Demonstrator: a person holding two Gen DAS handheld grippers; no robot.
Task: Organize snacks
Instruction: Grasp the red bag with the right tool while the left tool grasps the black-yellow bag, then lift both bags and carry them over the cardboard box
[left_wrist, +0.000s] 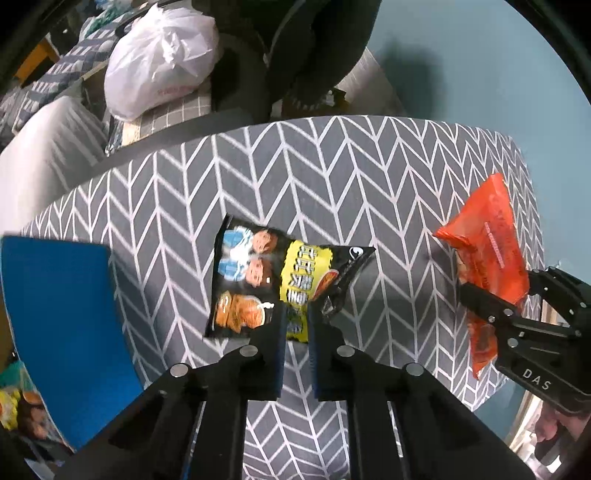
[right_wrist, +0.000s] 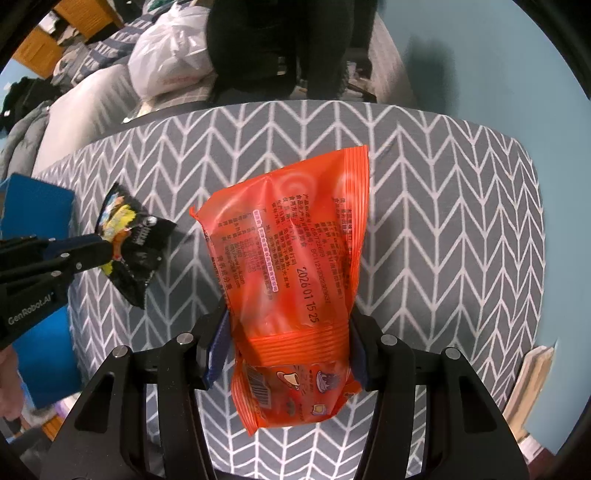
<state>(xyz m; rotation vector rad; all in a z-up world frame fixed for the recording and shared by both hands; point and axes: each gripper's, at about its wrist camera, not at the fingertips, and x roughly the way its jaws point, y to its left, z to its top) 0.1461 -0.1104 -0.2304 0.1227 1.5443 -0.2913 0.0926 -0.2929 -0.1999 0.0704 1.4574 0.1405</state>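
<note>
Chevron tabletop (left_wrist: 332, 177) bare between black packet (left_wrist: 258, 280) and orange packet (left_wrist: 487, 251).

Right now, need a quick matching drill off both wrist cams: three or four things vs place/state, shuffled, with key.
Things:
1. black snack packet
2. orange snack bag
3. blue box
4. white plastic bag

Places/states:
A. behind the table, off its top
B. pinched in the left gripper
C. at the table's left edge
D. clamped in the right gripper

Pairs: 1-B, 2-D, 3-C, 4-A

Orange packet (right_wrist: 291, 266), black-yellow packet (left_wrist: 273, 280), grey chevron cloth (left_wrist: 332, 177), blue box (left_wrist: 62, 325)
</note>
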